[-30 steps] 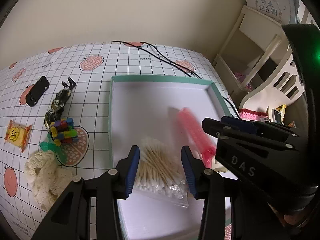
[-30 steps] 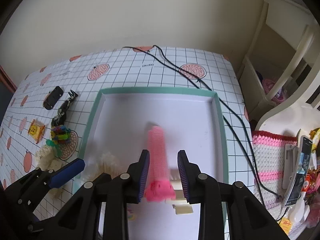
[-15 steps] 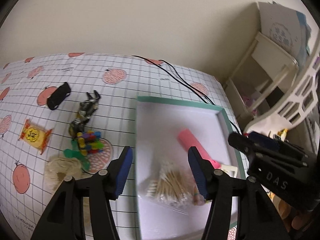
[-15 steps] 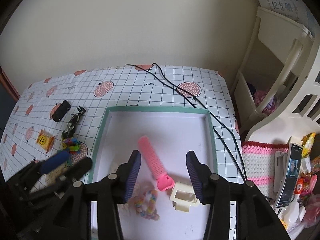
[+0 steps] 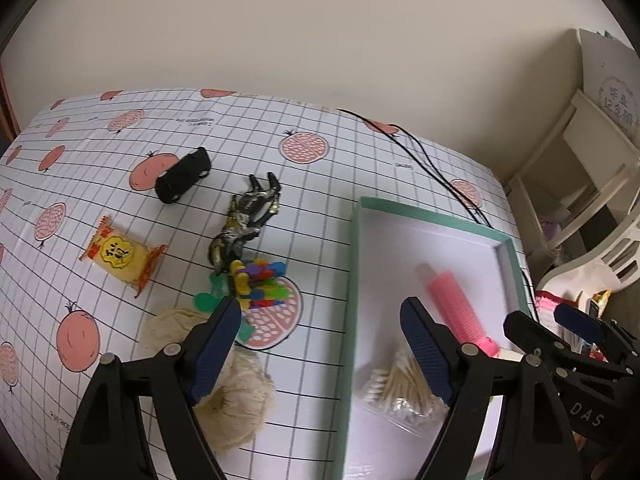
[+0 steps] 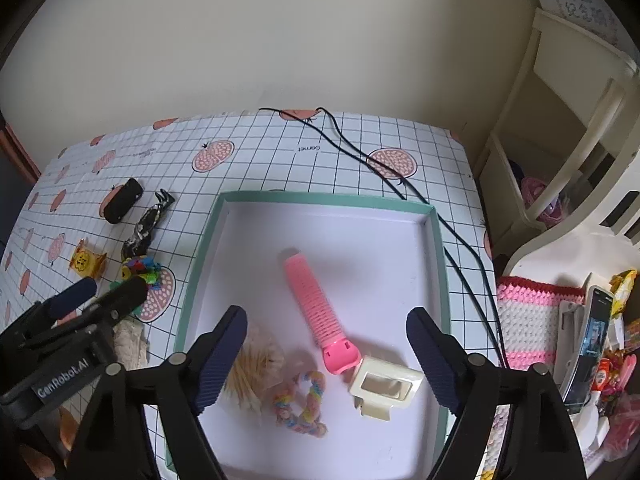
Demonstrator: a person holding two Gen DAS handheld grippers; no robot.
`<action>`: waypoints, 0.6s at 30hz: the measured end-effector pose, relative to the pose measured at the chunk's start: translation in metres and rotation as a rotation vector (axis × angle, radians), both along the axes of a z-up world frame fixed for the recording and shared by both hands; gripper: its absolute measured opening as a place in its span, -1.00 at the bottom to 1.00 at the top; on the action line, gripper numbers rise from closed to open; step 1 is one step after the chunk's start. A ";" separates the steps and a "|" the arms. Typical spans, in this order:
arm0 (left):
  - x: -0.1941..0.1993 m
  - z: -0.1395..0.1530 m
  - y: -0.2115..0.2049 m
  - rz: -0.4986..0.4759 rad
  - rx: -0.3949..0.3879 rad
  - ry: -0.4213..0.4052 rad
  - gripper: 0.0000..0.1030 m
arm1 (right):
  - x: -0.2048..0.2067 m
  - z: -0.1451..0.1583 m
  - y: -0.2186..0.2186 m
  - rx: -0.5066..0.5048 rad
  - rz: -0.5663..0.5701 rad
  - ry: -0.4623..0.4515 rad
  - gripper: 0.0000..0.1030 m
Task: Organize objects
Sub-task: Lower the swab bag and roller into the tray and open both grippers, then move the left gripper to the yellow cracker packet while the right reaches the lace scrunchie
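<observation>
Pale cream wall backs a counter (image 6: 260, 140) covered in a white grid cloth printed with pink fruit, and a cream shelf unit (image 6: 560, 120) stands at the right of the frame. Left of the tray lie a black case (image 5: 182, 175), a yellow snack packet (image 5: 120, 255), a dark metallic toy figure (image 5: 244, 222), a cluster of coloured blocks (image 5: 262, 282) and a beige yarn bundle (image 5: 236, 392). A black cable (image 6: 400, 184) runs past the tray's far right corner. Inside the green-rimmed tray (image 6: 320, 197) sit a bag of cotton swabs (image 6: 256, 372), a pastel braided band (image 6: 300, 404), the pink hair roller (image 6: 314, 308) and a cream clip (image 6: 384, 384) touching the roller's lower end.

The left gripper (image 5: 324, 348) hangs with fingers spread wide and empty, straddling the tray's left rim; a second ago it sat narrower over the swabs. The right gripper (image 6: 326, 360) is also wide apart and empty, having let go of the roller it pinched a second ago and pulled back above it.
</observation>
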State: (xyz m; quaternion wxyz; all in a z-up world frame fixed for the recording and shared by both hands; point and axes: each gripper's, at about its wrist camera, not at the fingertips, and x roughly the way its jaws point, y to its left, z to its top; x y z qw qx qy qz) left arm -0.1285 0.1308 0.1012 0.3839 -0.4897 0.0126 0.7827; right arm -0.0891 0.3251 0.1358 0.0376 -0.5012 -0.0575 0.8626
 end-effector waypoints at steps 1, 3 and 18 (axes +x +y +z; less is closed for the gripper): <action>-0.001 -0.001 -0.001 0.000 -0.006 0.002 0.61 | 0.000 -0.001 0.000 0.001 0.000 -0.002 0.71; -0.003 -0.003 -0.002 0.000 -0.012 0.002 0.62 | 0.000 -0.002 -0.001 0.001 -0.001 -0.004 0.77; -0.020 -0.009 -0.014 0.022 0.018 -0.007 0.98 | -0.003 -0.008 -0.004 -0.016 -0.019 -0.014 1.00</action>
